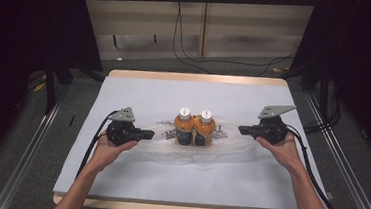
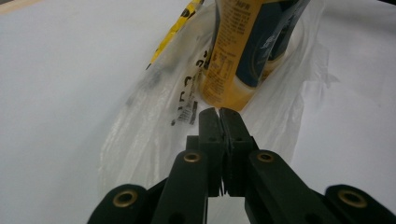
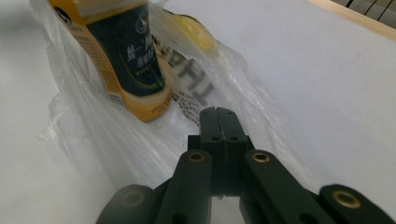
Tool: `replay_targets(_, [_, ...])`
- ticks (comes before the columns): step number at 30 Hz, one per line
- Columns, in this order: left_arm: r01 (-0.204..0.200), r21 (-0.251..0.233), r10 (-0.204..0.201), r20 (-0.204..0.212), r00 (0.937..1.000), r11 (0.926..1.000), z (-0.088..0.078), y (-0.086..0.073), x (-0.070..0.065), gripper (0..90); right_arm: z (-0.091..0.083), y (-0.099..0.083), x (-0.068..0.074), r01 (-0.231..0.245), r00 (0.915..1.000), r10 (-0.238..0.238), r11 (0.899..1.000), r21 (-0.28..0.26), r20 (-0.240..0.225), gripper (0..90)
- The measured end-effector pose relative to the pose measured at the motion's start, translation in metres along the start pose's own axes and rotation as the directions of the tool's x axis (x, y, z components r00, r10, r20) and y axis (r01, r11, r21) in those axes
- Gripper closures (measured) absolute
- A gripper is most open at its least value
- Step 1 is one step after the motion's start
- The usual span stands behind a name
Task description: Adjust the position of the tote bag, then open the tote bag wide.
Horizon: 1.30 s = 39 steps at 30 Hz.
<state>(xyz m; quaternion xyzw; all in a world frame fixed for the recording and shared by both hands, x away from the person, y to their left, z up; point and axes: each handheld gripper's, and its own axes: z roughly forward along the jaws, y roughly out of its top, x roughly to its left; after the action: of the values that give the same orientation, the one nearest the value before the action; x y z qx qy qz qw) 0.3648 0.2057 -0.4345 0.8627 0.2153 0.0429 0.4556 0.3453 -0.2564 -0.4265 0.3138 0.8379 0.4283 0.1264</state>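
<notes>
Two bottles (image 1: 194, 128) stood upright mid-frame on the clear plastic bag (image 1: 230, 150); left gripper (image 1: 143, 134) and right gripper (image 1: 244, 130) flanked them, jaws together, nothing visibly clamped; risk I judged: tugging film topples the bottles.

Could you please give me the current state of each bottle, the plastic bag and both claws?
Left bottle: upright, white cap on, standing on the bag.
Right bottle: upright, white cap on, touching the left bottle.
Plastic bag: lying flat and crumpled on the table, under the bottles.
Left claw: shut, at the bag's edge; whether it pinches film is unclear.
Right claw: shut, over the bag's edge, likewise unclear.
</notes>
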Motion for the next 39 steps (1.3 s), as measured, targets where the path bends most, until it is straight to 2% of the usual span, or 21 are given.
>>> replay_targets(4, [-0.002,-0.011,0.002,-0.005,1.0,0.9999,0.002,0.003,-0.009,87.2,0.004,0.005,0.006,-0.01,0.9999,0.01,1.0,-0.023,-0.01,90.0])
replay_targets(6, [0.005,-0.024,-0.005,0.003,1.0,0.9997,0.003,0.005,-0.012,87.1,0.004,0.007,0.007,-0.009,0.9999,0.008,0.999,-0.031,-0.012,90.0])
replay_targets(9, [-0.004,-0.038,0.005,0.017,0.9998,0.9993,0.007,0.007,-0.017,87.2,0.006,0.01,0.009,-0.013,0.9997,0.012,0.999,-0.045,-0.021,90.0])
replay_targets(14, [-0.026,-0.039,0.027,0.034,0.999,0.9989,0.014,0.011,-0.026,88.6,0.013,0.018,0.016,-0.011,0.999,0.009,0.998,-0.056,-0.044,90.0])
replay_targets(19, [-0.022,-0.047,0.024,0.047,0.9986,0.9987,0.021,0.017,-0.035,89.4,0.02,0.021,0.024,-0.01,0.9986,0.007,0.999,-0.051,-0.053,90.0])
replay_targets(22, [-0.043,-0.042,0.045,0.053,0.9976,0.9982,0.025,0.021,-0.039,89.5,0.022,0.022,0.023,-0.013,0.9985,0.01,0.998,-0.055,-0.053,90.0])
replay_targets(26, [-0.044,-0.057,0.048,0.073,0.9962,0.9974,0.034,0.026,-0.047,89.5,0.026,0.025,0.024,-0.018,0.9979,0.015,0.998,-0.055,-0.063,90.0])
replay_targets(29, [-0.06,-0.059,0.066,0.105,0.9923,0.9964,0.043,0.029,-0.049,90.0,0.029,0.029,0.026,0.003,0.9981,-0.005,0.999,-0.035,-0.061,90.0])
replay_targets(31, [-0.066,-0.057,0.071,0.103,0.9921,0.9962,0.049,0.032,-0.051,90.0,0.03,0.034,0.025,0.004,0.9976,-0.008,0.999,-0.047,-0.069,90.0])
replay_targets(32, [-0.052,-0.065,0.059,0.108,0.9924,0.9965,0.051,0.033,-0.052,90.0,0.031,0.036,0.025,0.01,0.9976,-0.014,0.999,-0.053,-0.067,90.0])
replay_targets(34, [-0.061,-0.064,0.067,0.106,0.9921,0.9961,0.055,0.035,-0.052,90.0,0.033,0.041,0.023,-0.002,0.9966,-0.004,0.998,-0.064,-0.082,90.0])
replay_targets(39, [-0.072,-0.061,0.079,0.115,0.9902,0.9955,0.067,0.04,-0.059,90.0,0.046,0.047,0.017,-0.003,0.9957,-0.002,0.998,-0.058,-0.093,90.0])
